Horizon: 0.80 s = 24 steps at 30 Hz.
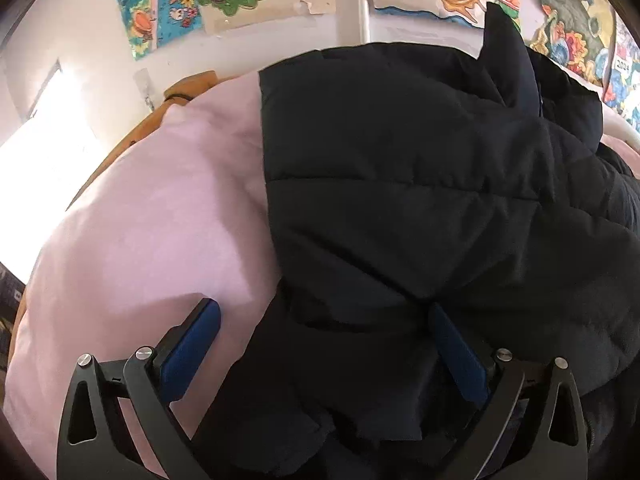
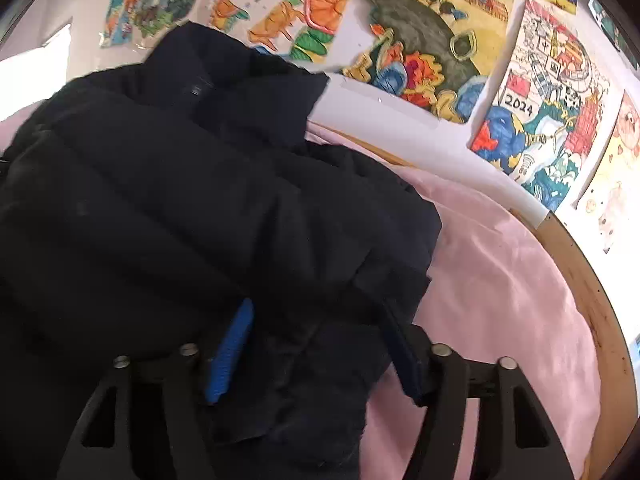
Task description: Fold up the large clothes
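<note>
A large black quilted puffer jacket [image 1: 420, 184] lies on a pink bedsheet [image 1: 140, 220], partly folded, its collar end toward the wall. My left gripper [image 1: 324, 312] is open at the jacket's near left hem; one blue pad [image 1: 192, 352] rests on the sheet, the other pad [image 1: 460, 356] is on the fabric. In the right wrist view the same jacket [image 2: 180, 200] fills the left and middle. My right gripper [image 2: 320, 316] is open at the jacket's near right edge, with dark fabric lying between its fingers.
A wooden bed frame [image 2: 592, 300] curves along the sheet's right side and shows again at the left [image 1: 172, 96]. The wall behind carries colourful children's drawings [image 2: 420, 40]. Pink sheet [image 2: 500, 280] lies bare to the right of the jacket.
</note>
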Each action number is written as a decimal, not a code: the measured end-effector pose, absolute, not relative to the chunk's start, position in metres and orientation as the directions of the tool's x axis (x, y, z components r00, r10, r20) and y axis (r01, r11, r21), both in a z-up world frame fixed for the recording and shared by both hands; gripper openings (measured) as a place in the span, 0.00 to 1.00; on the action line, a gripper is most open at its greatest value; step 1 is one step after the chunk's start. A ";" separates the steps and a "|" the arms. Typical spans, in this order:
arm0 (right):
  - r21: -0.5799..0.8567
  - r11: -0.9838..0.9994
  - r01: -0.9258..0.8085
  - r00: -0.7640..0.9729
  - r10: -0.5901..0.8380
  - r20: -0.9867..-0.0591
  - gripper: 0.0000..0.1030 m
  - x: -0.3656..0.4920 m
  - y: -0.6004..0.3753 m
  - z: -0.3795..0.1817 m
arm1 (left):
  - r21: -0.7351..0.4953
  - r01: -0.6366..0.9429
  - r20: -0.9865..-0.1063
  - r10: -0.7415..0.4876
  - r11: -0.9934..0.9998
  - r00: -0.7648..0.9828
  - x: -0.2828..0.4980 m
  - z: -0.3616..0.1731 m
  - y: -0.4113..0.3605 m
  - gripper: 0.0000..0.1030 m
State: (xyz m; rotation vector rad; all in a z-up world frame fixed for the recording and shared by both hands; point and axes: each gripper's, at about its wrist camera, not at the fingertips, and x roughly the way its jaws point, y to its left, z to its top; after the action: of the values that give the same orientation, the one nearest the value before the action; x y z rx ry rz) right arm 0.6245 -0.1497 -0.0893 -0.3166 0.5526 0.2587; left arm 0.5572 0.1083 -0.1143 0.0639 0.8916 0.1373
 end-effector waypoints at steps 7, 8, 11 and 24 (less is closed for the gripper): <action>-0.135 0.941 -0.309 0.781 0.170 -0.601 0.95 0.651 -0.168 -0.110 | 0.128 -0.067 -0.773 0.142 0.989 0.618 0.564 -0.125 0.107 0.99; -0.118 0.945 -0.305 0.775 0.174 -0.607 0.97 0.653 -0.171 -0.111 | 0.123 -0.066 -0.773 0.137 0.990 0.619 0.564 -0.126 0.109 0.99; -0.054 0.952 -0.303 0.759 0.206 -0.618 0.99 0.657 -0.180 -0.112 | 0.085 -0.063 -0.765 0.106 0.994 0.635 0.563 -0.121 0.119 0.99; 0.162 0.910 -0.382 0.752 0.408 -0.518 1.00 0.628 -0.223 -0.068 | -0.012 -0.086 -0.626 0.059 0.996 0.778 0.488 -0.059 0.127 0.99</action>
State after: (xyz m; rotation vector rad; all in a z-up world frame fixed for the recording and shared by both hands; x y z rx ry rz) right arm 0.6278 -0.2235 -0.0685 0.0473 0.5761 0.4314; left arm 0.4884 0.1273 -0.0595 -0.0408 0.6752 0.0782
